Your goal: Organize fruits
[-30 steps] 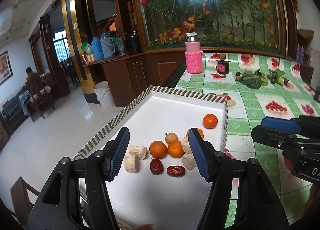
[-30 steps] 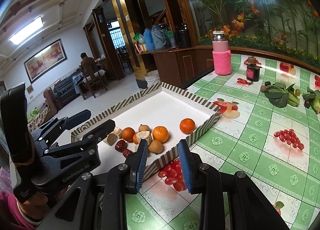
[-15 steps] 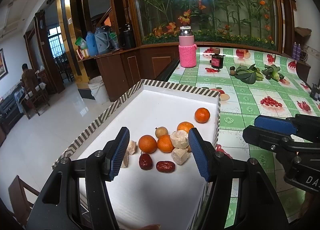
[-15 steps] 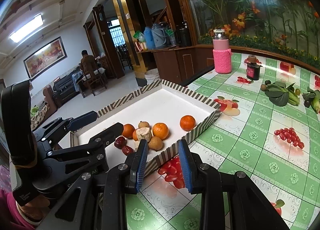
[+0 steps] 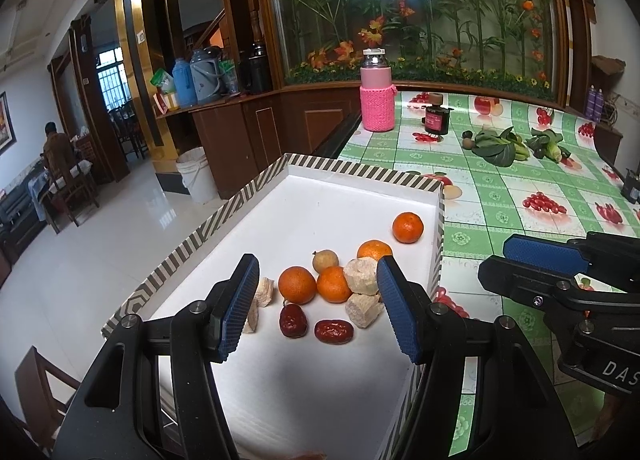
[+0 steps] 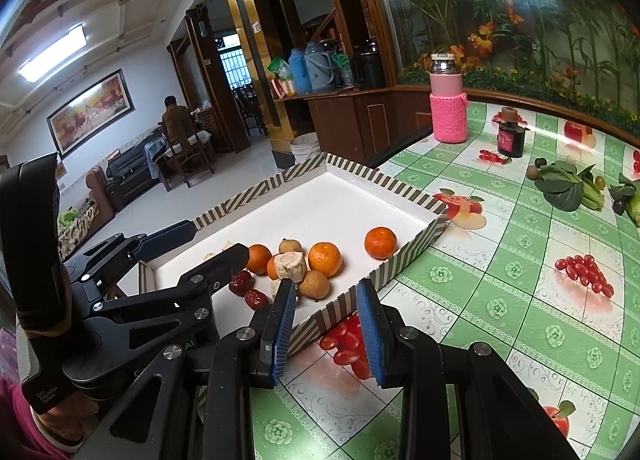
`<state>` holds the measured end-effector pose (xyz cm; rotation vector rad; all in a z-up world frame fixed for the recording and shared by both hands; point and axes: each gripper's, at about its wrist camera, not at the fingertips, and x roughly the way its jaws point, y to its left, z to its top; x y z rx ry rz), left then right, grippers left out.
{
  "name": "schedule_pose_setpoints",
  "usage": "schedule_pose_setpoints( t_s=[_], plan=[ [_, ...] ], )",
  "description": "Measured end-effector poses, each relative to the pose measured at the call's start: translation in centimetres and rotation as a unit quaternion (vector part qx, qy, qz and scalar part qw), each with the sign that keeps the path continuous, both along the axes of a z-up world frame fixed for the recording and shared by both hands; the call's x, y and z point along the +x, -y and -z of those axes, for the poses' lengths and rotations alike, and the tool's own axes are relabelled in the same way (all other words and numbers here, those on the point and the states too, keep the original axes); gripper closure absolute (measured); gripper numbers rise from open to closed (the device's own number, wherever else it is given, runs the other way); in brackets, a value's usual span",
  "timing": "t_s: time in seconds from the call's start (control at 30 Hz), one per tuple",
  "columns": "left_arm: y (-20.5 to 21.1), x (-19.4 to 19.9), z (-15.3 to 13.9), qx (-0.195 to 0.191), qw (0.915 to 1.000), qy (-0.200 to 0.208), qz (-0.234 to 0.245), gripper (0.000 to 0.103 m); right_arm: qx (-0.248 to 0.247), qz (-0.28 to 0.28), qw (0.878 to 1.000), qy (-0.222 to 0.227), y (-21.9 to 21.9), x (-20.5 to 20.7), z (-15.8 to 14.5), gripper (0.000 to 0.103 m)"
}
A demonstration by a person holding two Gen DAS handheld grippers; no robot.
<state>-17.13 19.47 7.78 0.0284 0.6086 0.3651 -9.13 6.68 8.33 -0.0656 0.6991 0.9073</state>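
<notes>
a white tray (image 5: pixel 224 216) with a striped rim sits at the edge of a table (image 5: pixel 520 180) covered in a green checked cloth printed with fruit. the fruit lies bunched at the near end of the tray: three oranges close together, the nearest one (image 5: pixel 297 285) beside another (image 5: pixel 333 284) and a third (image 5: pixel 374 250) behind them, with a fourth orange (image 5: pixel 407 227) a little apart toward the right wall. a small brown fruit (image 5: pixel 325 260) sits among the oranges, two dark red dates (image 5: pixel 293 320) (image 5: pixel 333 331) lie in front of them, and pale cut chunks (image 5: pixel 362 271) rest to the right and left of the pile.

the left gripper (image 5: pixel 316 306) hangs over the near end of the tray, jaws open, nothing between them, the fruit pile visible through the gap. the right gripper (image 6: pixel 326 334) hangs over the tray's right rim and the cloth, jaws also apart and holding nothing.

farther back on the table stand a pink bottle (image 5: pixel 377 98), a small dark jar (image 5: pixel 437 118) and some leafy greens (image 5: pixel 496 146).
</notes>
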Motion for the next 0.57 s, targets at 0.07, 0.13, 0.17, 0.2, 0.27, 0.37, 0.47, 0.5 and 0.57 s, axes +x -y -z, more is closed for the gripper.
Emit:
schedule_pose_setpoints(
  t_s=[0.07, 0.13, 0.17, 0.2, 0.27, 0.37, 0.47, 0.5, 0.57],
  plan=[
    [0.0, 0.0, 0.0, 0.0, 1.0, -0.001, 0.0, 0.041, -0.003, -0.001, 1.0, 0.0, -0.2, 0.0, 0.1, 0.073],
    [0.0, 0.0, 0.0, 0.0, 1.0, -0.002, 0.0, 0.041, -0.006, -0.001, 1.0, 0.0, -0.3, 0.0, 0.2, 0.073],
    [0.0, 0.0, 0.1, 0.0, 1.0, -0.001, 0.0, 0.041, -0.008, -0.001, 1.0, 0.0, -0.3, 0.0, 0.2, 0.073],
    [-0.1, 0.0, 0.1, -0.001, 1.0, -0.002, -0.001, 0.041, -0.008, -0.001, 1.0, -0.001, -0.3, 0.0, 0.3, 0.073],
    [-0.1, 0.0, 0.1, 0.0, 1.0, -0.001, -0.001, 0.041, -0.008, 0.0, 1.0, -0.001, -0.2, 0.0, 0.3, 0.073],
    [-0.1, 0.0, 0.1, 0.0, 1.0, -0.001, 0.0, 0.041, -0.006, 0.003, 1.0, -0.004, 0.0, 0.1, 0.4, 0.073],
    [0.0, 0.1, 0.1, 0.001, 1.0, 0.0, 0.002, 0.041, -0.007, 0.008, 1.0, -0.003, 0.5, 0.3, 0.3, 0.073],
    [0.3, 0.2, 0.1, 0.002, 1.0, 0.0, 0.004, 0.041, -0.007, 0.013, 1.0, -0.002, 0.9, 0.4, 0.3, 0.073],
    [1.0, 0.5, 0.1, 0.0, 0.9999, -0.003, 0.013, 0.041, -0.009, 0.03, 1.0, -0.002, 2.2, 0.7, 0.1, 0.073]
  ],
)
